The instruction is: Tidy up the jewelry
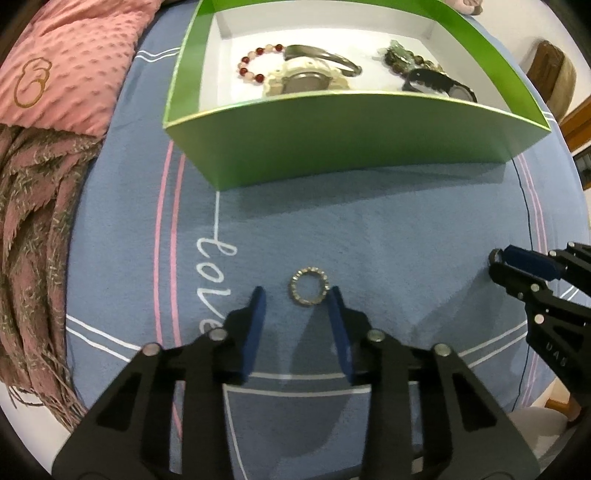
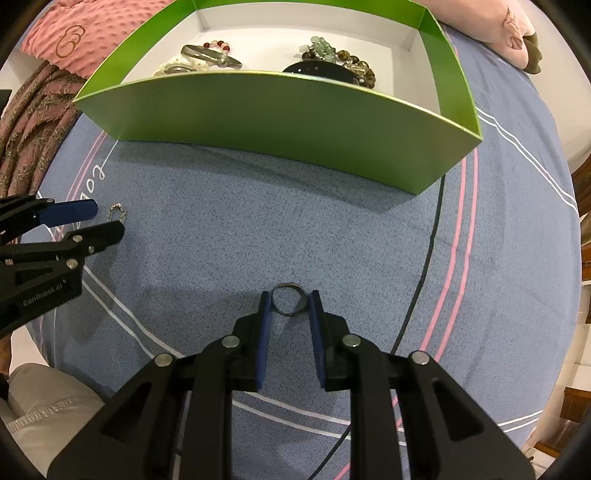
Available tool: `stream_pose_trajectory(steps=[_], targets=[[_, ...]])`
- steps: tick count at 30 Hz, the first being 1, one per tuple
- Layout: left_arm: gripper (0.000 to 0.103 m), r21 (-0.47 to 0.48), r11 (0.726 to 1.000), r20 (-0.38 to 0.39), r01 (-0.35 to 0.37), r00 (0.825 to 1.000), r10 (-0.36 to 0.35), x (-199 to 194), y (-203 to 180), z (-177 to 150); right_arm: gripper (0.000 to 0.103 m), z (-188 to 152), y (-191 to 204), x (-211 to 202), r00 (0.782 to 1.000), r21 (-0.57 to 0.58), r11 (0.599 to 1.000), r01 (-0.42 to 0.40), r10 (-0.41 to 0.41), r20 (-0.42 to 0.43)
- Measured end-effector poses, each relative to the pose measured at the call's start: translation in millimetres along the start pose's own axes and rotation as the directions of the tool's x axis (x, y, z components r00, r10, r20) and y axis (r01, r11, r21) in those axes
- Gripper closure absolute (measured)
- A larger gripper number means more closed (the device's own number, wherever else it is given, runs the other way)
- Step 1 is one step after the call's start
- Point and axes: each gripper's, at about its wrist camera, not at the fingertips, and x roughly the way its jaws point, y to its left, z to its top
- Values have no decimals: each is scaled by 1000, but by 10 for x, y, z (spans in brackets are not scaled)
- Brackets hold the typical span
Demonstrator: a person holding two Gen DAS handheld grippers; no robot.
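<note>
A sparkly silver ring (image 1: 308, 290) lies flat on the blue bedspread, between the open fingertips of my left gripper (image 1: 296, 295); it also shows in the right wrist view (image 2: 116, 212). My right gripper (image 2: 290, 298) is closed around a dark metal ring (image 2: 289, 302), its blue pads touching both sides. A green box (image 1: 332, 147) with a white inside stands beyond, holding a red bead bracelet (image 1: 255, 64), metal bangles, a cream piece and green-brown beads (image 2: 334, 55). The right gripper shows at the left wrist view's right edge (image 1: 496, 262).
A pink blanket (image 1: 66, 62) and a fringed pink-brown scarf (image 1: 33, 258) lie to the left of the box. A pink pillow (image 2: 495, 29) sits at the far right. The bedspread (image 2: 258, 229) ends near both grippers.
</note>
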Motion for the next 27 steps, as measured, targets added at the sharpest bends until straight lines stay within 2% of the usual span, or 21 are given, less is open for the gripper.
stream_pose_trajectory(steps=[2, 7, 12, 16, 27], targets=[[77, -15, 1000, 3, 4, 1000, -4, -31, 83, -13, 83, 0, -5, 1, 1000, -3, 1000, 1, -1, -1], [77, -41, 999, 12, -2, 1000, 3, -69, 135, -40, 83, 0, -3, 6, 1000, -2, 1000, 1, -1, -1], [63, -53, 998, 14, 16, 1000, -15, -99, 181, -83, 82, 8, 10, 15, 1000, -4, 1000, 7, -7, -3], [63, -55, 998, 7, 29, 1000, -28, -109, 216, -100, 77, 15, 19, 20, 1000, 3, 1000, 2, -2, -6], [64, -47, 999, 13, 26, 1000, -25, -65, 110, -29, 77, 17, 0, -6, 999, 2, 999, 32, -32, 1]])
